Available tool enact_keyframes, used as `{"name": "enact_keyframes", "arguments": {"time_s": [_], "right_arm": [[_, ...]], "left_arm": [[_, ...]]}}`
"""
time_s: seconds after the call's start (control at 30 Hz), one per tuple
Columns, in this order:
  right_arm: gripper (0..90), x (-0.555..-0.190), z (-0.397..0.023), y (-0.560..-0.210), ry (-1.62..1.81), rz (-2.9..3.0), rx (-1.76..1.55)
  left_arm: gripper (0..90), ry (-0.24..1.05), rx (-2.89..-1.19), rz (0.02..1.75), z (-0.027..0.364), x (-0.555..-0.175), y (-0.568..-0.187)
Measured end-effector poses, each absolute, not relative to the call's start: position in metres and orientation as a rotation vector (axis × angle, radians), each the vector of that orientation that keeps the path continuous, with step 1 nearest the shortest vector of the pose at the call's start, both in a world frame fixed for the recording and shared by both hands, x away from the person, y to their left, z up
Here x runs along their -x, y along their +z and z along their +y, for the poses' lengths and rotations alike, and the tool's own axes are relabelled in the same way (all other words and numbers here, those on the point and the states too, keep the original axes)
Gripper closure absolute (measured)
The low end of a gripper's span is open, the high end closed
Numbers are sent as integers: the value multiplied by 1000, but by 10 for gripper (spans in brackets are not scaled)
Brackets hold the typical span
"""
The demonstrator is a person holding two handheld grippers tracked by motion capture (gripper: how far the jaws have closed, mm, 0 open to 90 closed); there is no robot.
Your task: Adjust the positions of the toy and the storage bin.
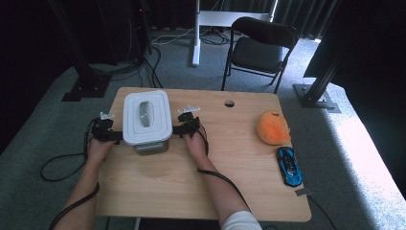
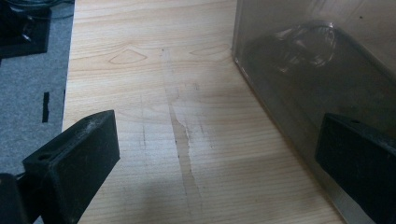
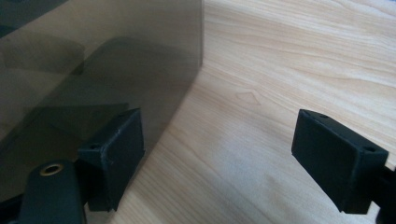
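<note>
A smoky clear box (image 1: 151, 147) with a white lid (image 1: 147, 116) stands on the left part of the wooden table (image 1: 191, 191). My left gripper (image 1: 112, 135) sits at the box's left side and my right gripper (image 1: 180, 128) at its right side, each in a hand. In the left gripper view the gripper (image 2: 215, 168) is open over bare wood, its right jaw close against the box wall (image 2: 303, 70). In the right gripper view the gripper (image 3: 224, 156) is open too, its left jaw beside the tinted wall (image 3: 93, 70). Nothing lies between either pair of jaws.
An orange plush toy (image 1: 273, 127) and a blue toy car (image 1: 289, 166) lie near the table's right edge, with a small grey piece (image 1: 302, 192) at the front right corner. A cable hole (image 1: 229, 103) is at the back. A black folding chair (image 1: 261, 48) stands beyond the table.
</note>
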State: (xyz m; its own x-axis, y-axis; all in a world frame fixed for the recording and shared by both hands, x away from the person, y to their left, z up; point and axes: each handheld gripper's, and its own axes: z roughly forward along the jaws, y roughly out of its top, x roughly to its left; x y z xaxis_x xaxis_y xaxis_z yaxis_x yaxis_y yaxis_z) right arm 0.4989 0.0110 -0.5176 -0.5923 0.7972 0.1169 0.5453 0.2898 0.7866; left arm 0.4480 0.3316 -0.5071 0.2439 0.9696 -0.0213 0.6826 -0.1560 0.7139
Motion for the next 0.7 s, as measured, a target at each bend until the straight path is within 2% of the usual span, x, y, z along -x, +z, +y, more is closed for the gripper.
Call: {"name": "enact_keyframes", "arguments": {"time_s": [0.27, 0.7], "right_arm": [[207, -493, 6, -516, 1179, 2255, -1182], [209, -486, -25, -516, 1173, 2224, -1216]], "left_arm": [[5, 621, -1930, 1487, 320, -444, -506], [5, 600, -1955, 1451, 290, -448, -506]]}}
